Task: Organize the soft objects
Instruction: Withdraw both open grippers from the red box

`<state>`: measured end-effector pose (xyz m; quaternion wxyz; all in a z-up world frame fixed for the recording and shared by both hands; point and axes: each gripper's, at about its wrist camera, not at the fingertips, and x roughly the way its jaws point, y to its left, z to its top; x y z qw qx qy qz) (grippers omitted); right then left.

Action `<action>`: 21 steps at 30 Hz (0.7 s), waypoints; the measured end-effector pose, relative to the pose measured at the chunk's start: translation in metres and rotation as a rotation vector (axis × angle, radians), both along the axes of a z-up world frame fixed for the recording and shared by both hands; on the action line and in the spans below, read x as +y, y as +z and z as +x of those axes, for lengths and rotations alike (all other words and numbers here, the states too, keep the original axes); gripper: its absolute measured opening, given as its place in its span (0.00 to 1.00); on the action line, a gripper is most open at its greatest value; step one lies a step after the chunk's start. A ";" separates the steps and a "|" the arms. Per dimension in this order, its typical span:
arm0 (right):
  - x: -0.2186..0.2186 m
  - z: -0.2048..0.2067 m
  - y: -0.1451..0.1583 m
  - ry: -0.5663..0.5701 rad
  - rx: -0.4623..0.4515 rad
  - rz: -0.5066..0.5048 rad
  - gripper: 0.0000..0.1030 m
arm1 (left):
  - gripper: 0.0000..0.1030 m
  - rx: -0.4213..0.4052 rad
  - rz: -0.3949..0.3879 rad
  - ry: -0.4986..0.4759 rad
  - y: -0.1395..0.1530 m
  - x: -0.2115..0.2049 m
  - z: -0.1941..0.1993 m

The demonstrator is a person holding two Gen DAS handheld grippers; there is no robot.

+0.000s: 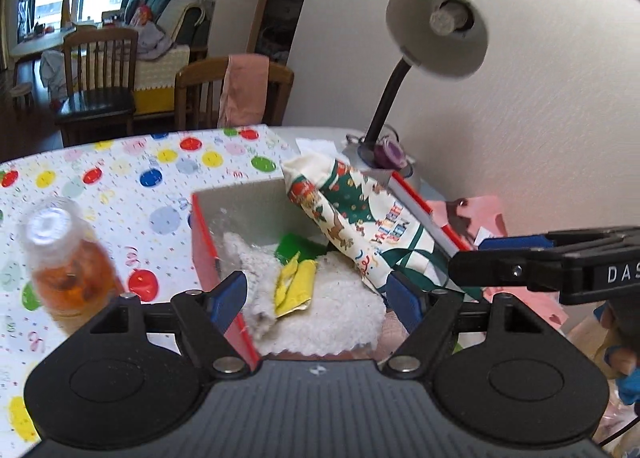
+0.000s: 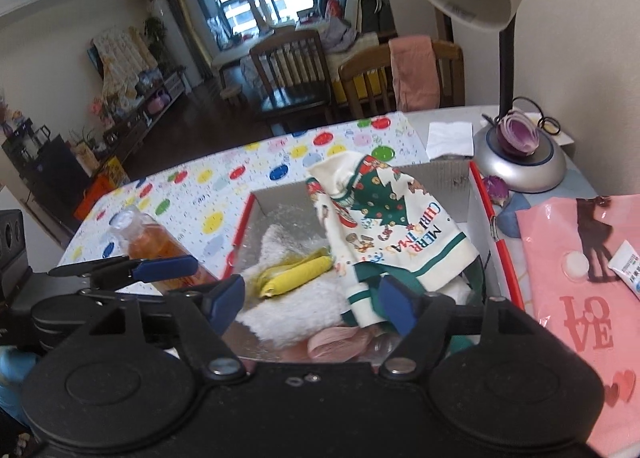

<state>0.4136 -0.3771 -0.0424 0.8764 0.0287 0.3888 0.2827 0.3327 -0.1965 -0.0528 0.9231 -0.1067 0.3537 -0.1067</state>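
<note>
A red-edged cardboard box (image 1: 202,254) (image 2: 500,254) holds a white fluffy cloth (image 1: 340,314) (image 2: 288,318), a yellow soft item (image 1: 294,288) (image 2: 296,280), a green piece (image 1: 298,246) and a pink item (image 2: 336,344). A Christmas-print cloth (image 1: 360,214) (image 2: 384,218) leans on the box's right wall, partly inside. My left gripper (image 1: 316,300) is open and empty above the box's near edge. My right gripper (image 2: 312,300) is open and empty over the box, its right finger (image 2: 396,306) beside the Christmas cloth's lower end.
A bottle of orange liquid (image 1: 66,266) (image 2: 160,246) stands left of the box on the dotted tablecloth (image 1: 120,174). A desk lamp (image 1: 436,30) (image 2: 516,162) with a purple onion half on its base stands behind. A pink LOVE bag (image 2: 580,298) lies right.
</note>
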 end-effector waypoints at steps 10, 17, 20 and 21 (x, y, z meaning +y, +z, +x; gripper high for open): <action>0.022 -0.060 0.018 -0.037 -0.119 0.038 0.82 | 0.82 -0.081 0.005 -0.029 0.031 0.033 -0.052; 0.038 -0.096 0.022 -0.074 -0.185 0.057 0.87 | 0.82 -0.109 0.017 -0.030 0.043 0.056 -0.084; 0.044 -0.113 0.025 -0.092 -0.225 0.056 0.90 | 0.82 -0.114 0.022 -0.025 0.046 0.065 -0.094; 0.046 -0.118 0.026 -0.096 -0.237 0.057 0.91 | 0.82 -0.114 0.022 -0.022 0.047 0.068 -0.098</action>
